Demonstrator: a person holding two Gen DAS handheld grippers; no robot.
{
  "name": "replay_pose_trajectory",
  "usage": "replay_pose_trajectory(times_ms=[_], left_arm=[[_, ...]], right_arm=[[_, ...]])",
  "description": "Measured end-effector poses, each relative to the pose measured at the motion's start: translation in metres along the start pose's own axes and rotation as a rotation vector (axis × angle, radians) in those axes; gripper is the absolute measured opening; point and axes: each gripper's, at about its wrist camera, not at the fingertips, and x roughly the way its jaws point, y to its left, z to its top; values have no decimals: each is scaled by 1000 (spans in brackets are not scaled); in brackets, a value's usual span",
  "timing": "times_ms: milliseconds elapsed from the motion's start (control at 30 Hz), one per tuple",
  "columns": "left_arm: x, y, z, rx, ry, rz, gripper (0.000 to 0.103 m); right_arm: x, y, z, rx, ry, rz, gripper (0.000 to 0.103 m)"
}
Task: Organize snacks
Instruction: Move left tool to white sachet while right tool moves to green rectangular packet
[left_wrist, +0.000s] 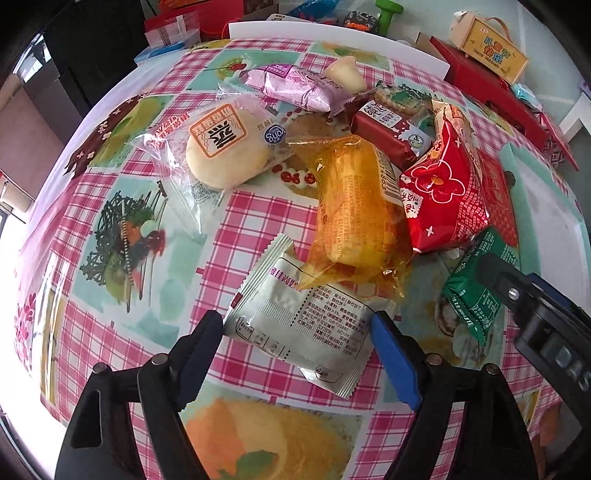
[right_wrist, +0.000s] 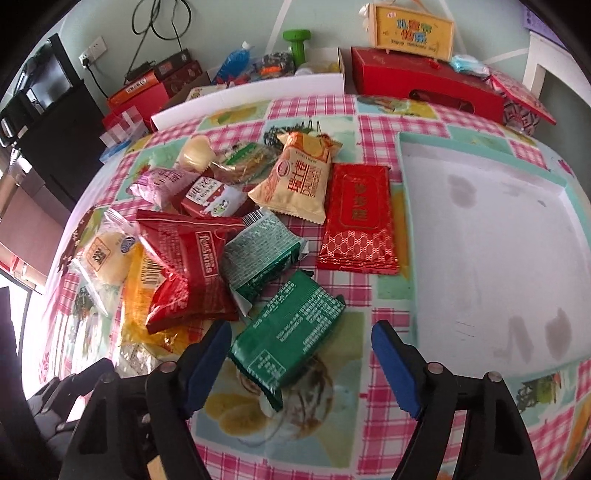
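A heap of wrapped snacks lies on the checked tablecloth (left_wrist: 258, 221). My left gripper (left_wrist: 295, 319) points down at a white snack packet (left_wrist: 303, 325); both pads touch its side edges, so it is shut on the packet. A yellow-wrapped cake (left_wrist: 351, 214) overlaps the packet's far end. My right gripper (right_wrist: 299, 328) stands open around a dark green packet (right_wrist: 288, 332), whose left edge is at the left pad while a gap remains on the right. The same green packet (left_wrist: 472, 295) shows in the left wrist view under the right gripper's body (left_wrist: 535, 314).
A white tray with a teal rim (right_wrist: 498, 240) lies to the right of the heap. Red packets (right_wrist: 192, 266), a flat red packet (right_wrist: 358, 218), a cream bag (right_wrist: 299, 184) and a round bun (left_wrist: 221, 147) fill the heap. Red boxes (right_wrist: 424, 85) and clutter line the far edge.
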Motion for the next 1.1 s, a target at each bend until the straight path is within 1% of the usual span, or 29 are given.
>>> replay_pose_trajectory(times_ms=[100, 133, 233, 300, 633, 700, 767, 867, 967, 1100], left_arm=[[0, -1, 0, 1, -2, -4, 83], [3, 2, 3, 1, -3, -6, 83], [2, 4, 1, -2, -3, -12, 83], [3, 9, 2, -9, 0, -20, 83], [-7, 25, 3, -39, -16, -66, 83], [-6, 27, 5, -58, -15, -64, 83], [-1, 32, 6, -94, 0, -55, 83], [8, 42, 10, -149, 24, -76, 83], [10, 43, 16, -149, 18, -48, 83], [13, 41, 24, -143, 17, -30, 85]], right_arm=[[11, 0, 5, 12, 28, 4, 80], [14, -1, 6, 16, 34, 6, 79], [24, -2, 9, 22, 54, -4, 77], [28, -3, 9, 28, 64, 4, 77], [23, -7, -4, -7, 60, -30, 64], [19, -10, -9, -14, 61, -47, 62], [17, -12, -12, -22, 60, -61, 58], [15, -14, -16, -24, 63, -66, 57], [14, -15, -17, -26, 65, -66, 57], [15, -14, -16, -33, 64, -71, 57]])
